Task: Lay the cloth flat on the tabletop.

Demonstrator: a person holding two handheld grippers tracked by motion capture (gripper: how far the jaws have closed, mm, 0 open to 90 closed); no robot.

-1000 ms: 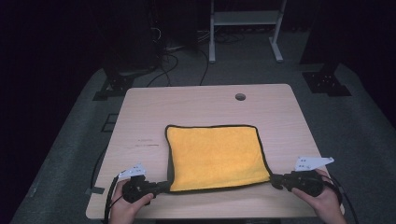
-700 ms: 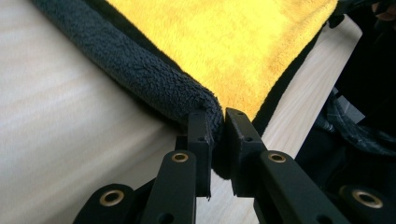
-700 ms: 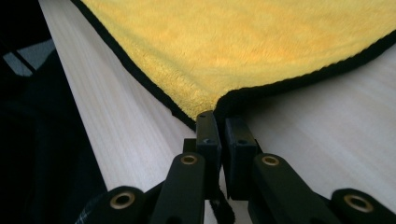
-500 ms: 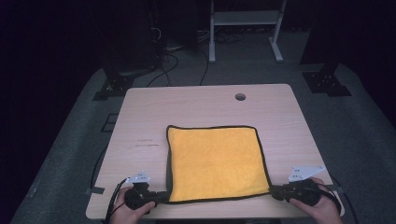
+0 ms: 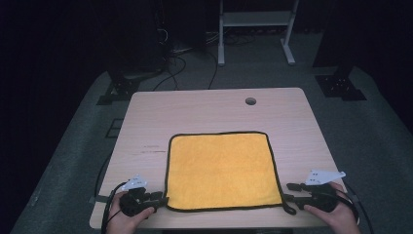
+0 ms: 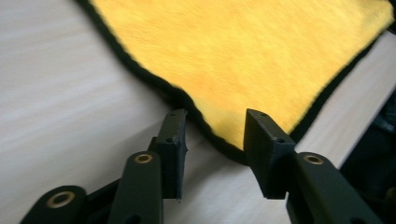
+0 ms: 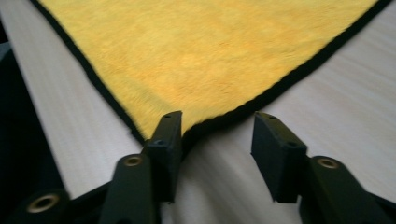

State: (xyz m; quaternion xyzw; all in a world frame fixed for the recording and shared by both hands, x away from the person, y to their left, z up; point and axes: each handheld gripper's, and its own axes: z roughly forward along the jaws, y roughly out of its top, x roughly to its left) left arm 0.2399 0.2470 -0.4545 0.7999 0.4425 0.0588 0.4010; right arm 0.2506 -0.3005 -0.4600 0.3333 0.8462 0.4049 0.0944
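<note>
Left gripper (image 5: 163,199) at the table's (image 5: 204,105) near-left corner, jaws wide, straddling the cloth's near-left corner. Yellow cloth (image 5: 221,168) lies flat, centred toward the near edge. Right gripper (image 5: 288,191) at the near-right corner, jaws wide around that cloth corner.

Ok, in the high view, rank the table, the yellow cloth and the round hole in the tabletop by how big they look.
1. Table, the largest.
2. Yellow cloth, covering the near middle of the tabletop.
3. Round hole, by far the smallest, though it lies farther from the camera.
</note>
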